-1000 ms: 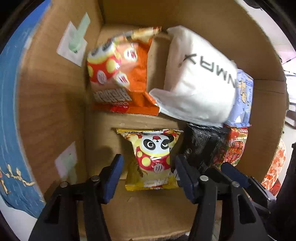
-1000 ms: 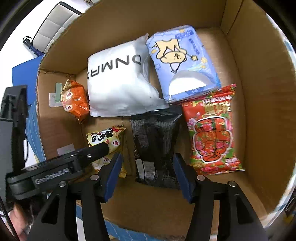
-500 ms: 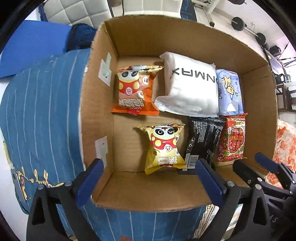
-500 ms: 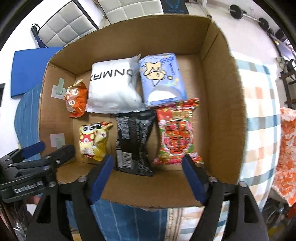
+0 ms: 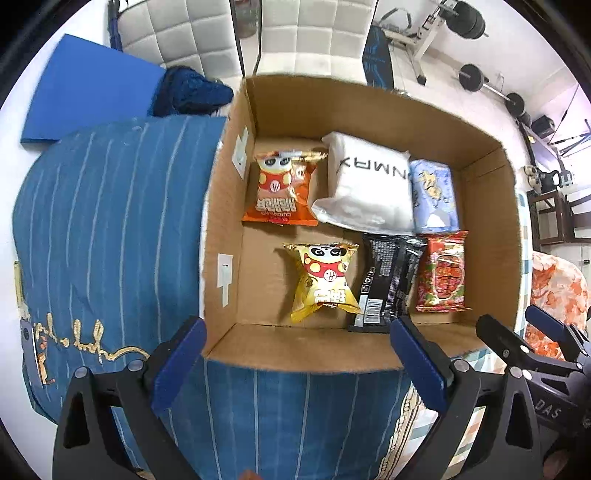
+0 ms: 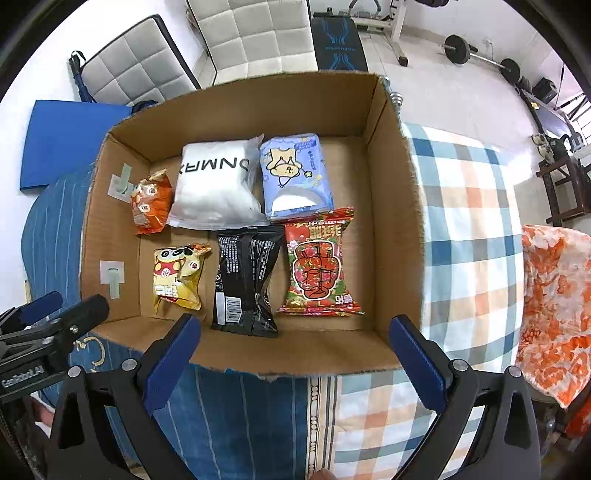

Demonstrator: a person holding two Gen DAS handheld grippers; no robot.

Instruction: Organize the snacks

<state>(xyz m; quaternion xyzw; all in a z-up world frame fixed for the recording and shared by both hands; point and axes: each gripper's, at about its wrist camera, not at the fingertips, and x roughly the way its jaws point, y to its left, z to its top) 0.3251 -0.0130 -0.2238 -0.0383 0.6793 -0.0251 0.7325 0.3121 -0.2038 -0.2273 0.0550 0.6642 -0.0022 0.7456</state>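
Observation:
An open cardboard box [image 5: 221, 221] holds two rows of packets. The far row has an orange snack bag [image 5: 282, 188], a white pouch [image 5: 369, 188] and a light blue pack [image 5: 434, 195]. Nearer lie a yellow snack bag [image 5: 325, 280], a black bag [image 5: 388, 280] and a red bag [image 5: 443, 273]. My left gripper [image 5: 295, 343] hangs open above the box's near wall with nothing in it. My right gripper [image 6: 293, 332] hovers over the same wall, above the black bag [image 6: 245, 280] and red bag [image 6: 317, 266]. Its jaws are opening and hold nothing.
The box sits on a blue striped cloth [image 5: 110, 240] and a checked cloth [image 6: 469, 221]. An orange floral cloth [image 6: 554, 295] lies to the right. Behind the box are a blue mat [image 5: 88, 88], padded white chairs [image 6: 251, 33] and barbells [image 6: 480, 55].
Both grippers rose out of the box and spread their jaws wide. The yellow bag and the black bag, earlier between the fingers, now lie free on the box floor.

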